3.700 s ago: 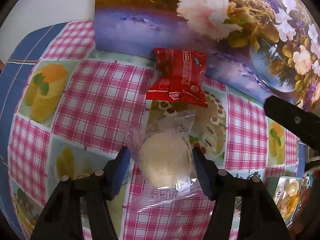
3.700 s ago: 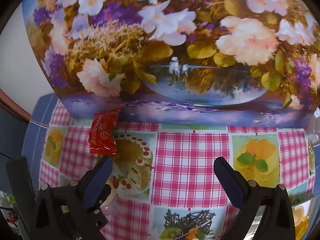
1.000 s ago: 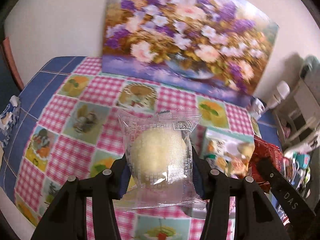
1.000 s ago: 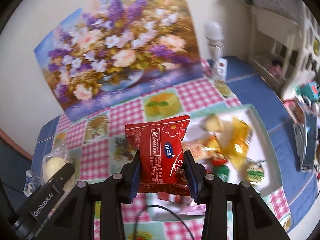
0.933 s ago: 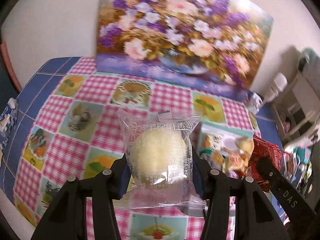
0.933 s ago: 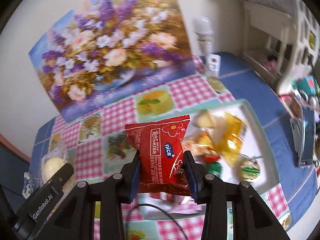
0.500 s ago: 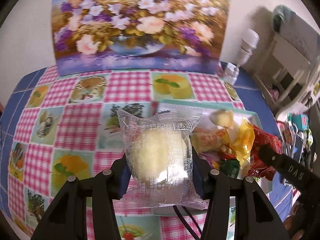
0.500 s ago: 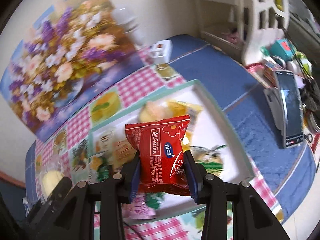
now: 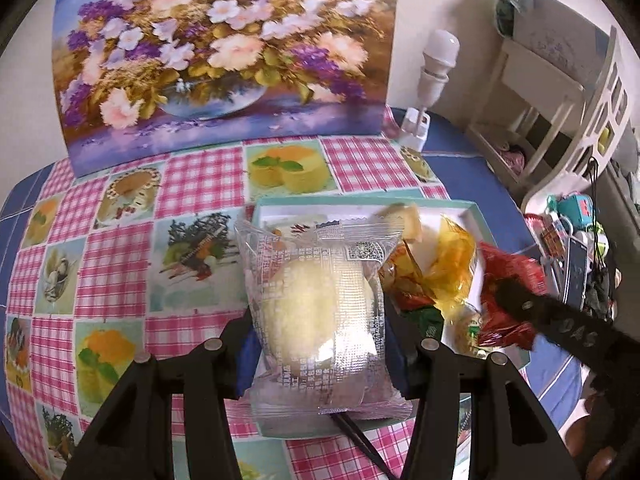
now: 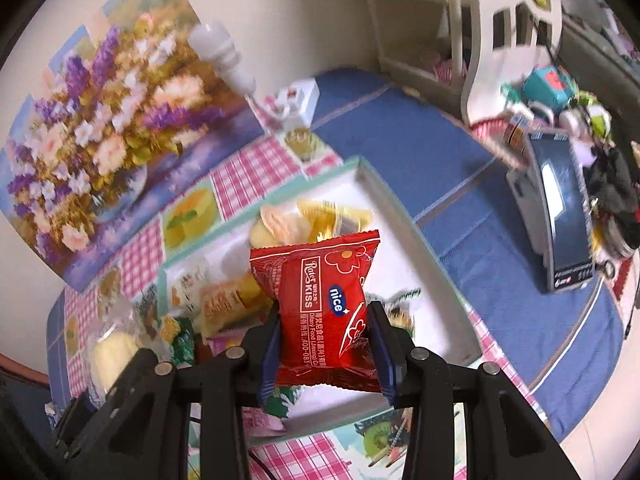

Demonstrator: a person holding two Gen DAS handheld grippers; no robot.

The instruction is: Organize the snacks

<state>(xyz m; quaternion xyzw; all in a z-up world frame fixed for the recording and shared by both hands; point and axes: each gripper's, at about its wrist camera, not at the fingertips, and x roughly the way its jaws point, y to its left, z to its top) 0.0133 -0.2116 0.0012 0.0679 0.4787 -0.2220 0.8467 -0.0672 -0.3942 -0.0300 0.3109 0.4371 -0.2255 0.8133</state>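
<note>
The left gripper (image 9: pixel 318 344) is gripping a clear-wrapped pale bun (image 9: pixel 320 308) between its closed-in fingers, holding it above the near end of a white tray (image 9: pixel 478 216) with a teal rim; the right gripper (image 10: pixel 326 354) is pinching a red snack packet (image 10: pixel 326 312) upright between its fingers, over the same tray (image 10: pixel 404 216); beyond and to the right of the left gripper's fingers, loose snacks are lying in the tray, among them a yellow wrapped sweet (image 9: pixel 452 264) and a green one (image 9: pixel 428 320); the tray is sitting on a tablecloth (image 9: pixel 192 176) of pink gingham squares alternating with printed dessert pictures, and a plain blue cover (image 10: pixel 472 184) is showing on the table to the right of it; ahead of both grippers a large painting of flowers in a vase (image 9: pixel 224 52) is leaning against a cream wall; just right of the painting a white bulb-shaped lamp (image 9: pixel 434 68) is standing on a small white base; further right a white shelf unit (image 9: pixel 560 92) is standing with cluttered small items beside it; a dark boxy device (image 10: pixel 556 220) is resting on the blue cover well to the right of the right gripper.
</note>
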